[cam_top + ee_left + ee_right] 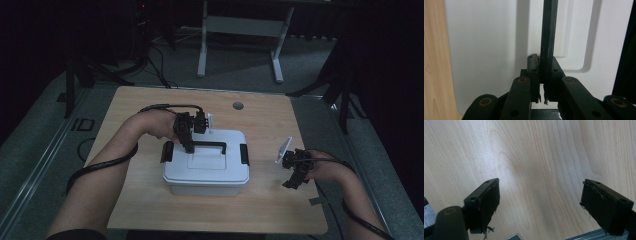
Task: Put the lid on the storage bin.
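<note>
A white plastic box point(206, 172) with a lid and black side latches point(244, 154) sits mid-table. Its black carry handle point(210, 145) runs across the lid. My left gripper point(189, 146) is over the lid's left part, shut on that handle; in the left gripper view the black handle point(548, 32) runs up from between the closed jaws point(543, 75) against the white lid point(489, 50). My right gripper point(295, 177) hovers over bare table right of the box, open, with nothing between its pads point(490, 200).
The wooden table point(150, 200) has a round cable hole point(238, 105) at its back. Beyond it stands a white desk frame point(240, 30). Dark stands flank the table on the floor. Cables trail from both grippers.
</note>
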### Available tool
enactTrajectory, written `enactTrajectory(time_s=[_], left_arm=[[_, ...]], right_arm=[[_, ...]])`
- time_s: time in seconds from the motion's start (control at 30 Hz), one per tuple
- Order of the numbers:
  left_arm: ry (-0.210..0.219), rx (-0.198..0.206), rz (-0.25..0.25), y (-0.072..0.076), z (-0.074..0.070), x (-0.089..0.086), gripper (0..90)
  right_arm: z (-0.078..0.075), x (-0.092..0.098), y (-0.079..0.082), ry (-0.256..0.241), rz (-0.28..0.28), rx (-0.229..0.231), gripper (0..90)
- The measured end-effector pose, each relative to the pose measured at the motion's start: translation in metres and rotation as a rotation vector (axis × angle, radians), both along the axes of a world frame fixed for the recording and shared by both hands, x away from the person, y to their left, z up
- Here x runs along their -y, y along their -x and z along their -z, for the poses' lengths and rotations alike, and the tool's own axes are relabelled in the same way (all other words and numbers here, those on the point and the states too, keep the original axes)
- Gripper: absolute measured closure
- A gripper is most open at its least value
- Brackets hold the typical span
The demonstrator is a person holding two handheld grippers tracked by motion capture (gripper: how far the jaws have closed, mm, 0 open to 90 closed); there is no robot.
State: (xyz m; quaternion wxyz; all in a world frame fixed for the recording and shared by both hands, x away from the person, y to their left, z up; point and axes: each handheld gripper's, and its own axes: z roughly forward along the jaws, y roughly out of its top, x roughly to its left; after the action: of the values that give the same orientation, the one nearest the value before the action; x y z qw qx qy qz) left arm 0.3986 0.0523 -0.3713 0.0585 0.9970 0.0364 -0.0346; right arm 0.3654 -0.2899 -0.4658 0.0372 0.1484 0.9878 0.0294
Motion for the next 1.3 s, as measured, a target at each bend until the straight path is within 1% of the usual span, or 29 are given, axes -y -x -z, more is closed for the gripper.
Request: enactTrajectory(time_s=[0.07,0.13,0.17,0.2,0.23,0.27,0.3,0.33,0.37,0.43,0.47,0.5,0.53,0.57,0.6,0.63,0.67,0.73,0.8,0.83,0.93,1.03,1.1,1.17,1.2,1.23,1.27,1.3], left_arm=[[-0.007,-0.003,-0.003,0.0,0.0,0.001,83.6],[-0.022,0.019,0.009,0.001,-0.001,0.003,83.1],[-0.022,0.024,0.007,0.001,-0.001,0.003,81.9],[-0.012,0.034,-0.004,0.001,-0.002,0.003,74.6],[0.002,0.032,-0.018,-0.001,-0.002,0.003,63.1],[0.002,0.032,-0.018,-0.001,-0.002,0.003,57.3],[0.038,0.068,-0.041,-0.002,-0.005,0.001,51.1],[0.038,0.068,-0.041,-0.002,-0.005,0.001,42.0],[0.058,0.065,-0.063,-0.003,-0.005,-0.001,42.0],[0.068,0.057,-0.088,-0.005,-0.006,-0.006,28.5],[0.068,0.054,-0.091,-0.005,-0.005,-0.007,21.4],[0.063,0.055,-0.095,-0.004,-0.004,-0.009,17.6],[0.059,0.057,-0.096,-0.004,-0.003,-0.011,11.7],[0.059,0.057,-0.096,-0.004,-0.003,-0.011,8.9],[0.079,0.075,-0.097,-0.001,-0.003,-0.017,8.9],[0.093,0.071,-0.105,-0.001,-0.003,-0.02,6.2],[0.105,0.08,-0.107,0.0,-0.003,-0.023,6.1],[0.129,0.083,-0.114,0.003,-0.003,-0.029,6.1],[0.138,0.097,-0.11,0.006,-0.002,-0.035,4.4],[0.144,0.097,-0.113,0.008,-0.001,-0.038,4.2],[0.163,0.103,-0.138,0.011,0.0,-0.049,2.6],[0.178,0.127,-0.156,0.013,0.0,-0.06,2.6],[0.189,0.121,-0.168,0.015,0.0,-0.068,2.6],[0.192,0.144,-0.176,0.018,0.001,-0.076,2.6],[0.194,0.148,-0.18,0.019,0.001,-0.08,2.6],[0.2,0.159,-0.177,0.021,0.002,-0.083,2.7],[0.219,0.171,-0.177,0.022,0.002,-0.087,2.7],[0.231,0.163,-0.183,0.024,0.002,-0.091,2.7]], right_arm=[[0.001,0.0,0.0,0.001,0.002,-0.003,15.2],[0.001,-0.001,0.0,0.002,0.002,-0.004,15.2],[0.001,-0.001,0.0,-0.002,0.0,-0.003,15.2],[0.001,-0.001,0.0,-0.003,-0.001,-0.003,15.2],[0.001,-0.002,0.0,-0.002,-0.003,-0.002,15.2],[0.001,-0.002,0.0,-0.002,-0.003,-0.002,15.2],[0.001,-0.002,0.0,-0.003,-0.003,-0.004,15.2],[0.001,-0.002,0.0,-0.003,-0.003,-0.004,15.2],[0.001,-0.002,0.0,-0.004,-0.001,-0.004,15.2],[0.002,-0.001,0.0,0.001,0.003,-0.006,15.2],[0.002,-0.002,0.0,0.0,0.001,-0.008,15.2],[0.002,-0.002,0.0,-0.002,0.001,-0.009,15.2],[0.002,-0.002,0.0,-0.004,0.001,-0.009,15.2],[0.002,-0.002,0.0,-0.004,0.001,-0.009,15.2],[0.002,-0.002,0.0,-0.005,0.001,-0.009,15.2],[0.002,-0.002,0.0,-0.012,0.001,-0.006,15.2],[0.002,-0.002,0.0,-0.014,0.001,-0.007,15.2],[0.002,-0.002,0.0,-0.012,0.002,-0.008,15.2],[0.002,-0.003,0.0,-0.012,0.001,-0.009,15.2],[0.002,-0.003,0.0,-0.011,0.002,-0.009,15.2],[0.002,-0.003,0.0,-0.01,0.006,-0.01,15.2],[0.002,-0.004,-0.001,-0.011,0.005,-0.008,15.2],[0.002,-0.005,-0.001,-0.013,0.003,-0.008,15.2],[0.002,-0.006,-0.001,-0.014,0.0,-0.005,15.2],[0.002,-0.006,-0.001,-0.013,-0.001,-0.001,15.2],[0.001,-0.006,-0.002,-0.015,0.0,0.004,15.2],[0.001,-0.006,-0.002,-0.018,0.0,0.007,15.2],[0.0,-0.006,-0.002,-0.02,0.001,0.012,15.2]])
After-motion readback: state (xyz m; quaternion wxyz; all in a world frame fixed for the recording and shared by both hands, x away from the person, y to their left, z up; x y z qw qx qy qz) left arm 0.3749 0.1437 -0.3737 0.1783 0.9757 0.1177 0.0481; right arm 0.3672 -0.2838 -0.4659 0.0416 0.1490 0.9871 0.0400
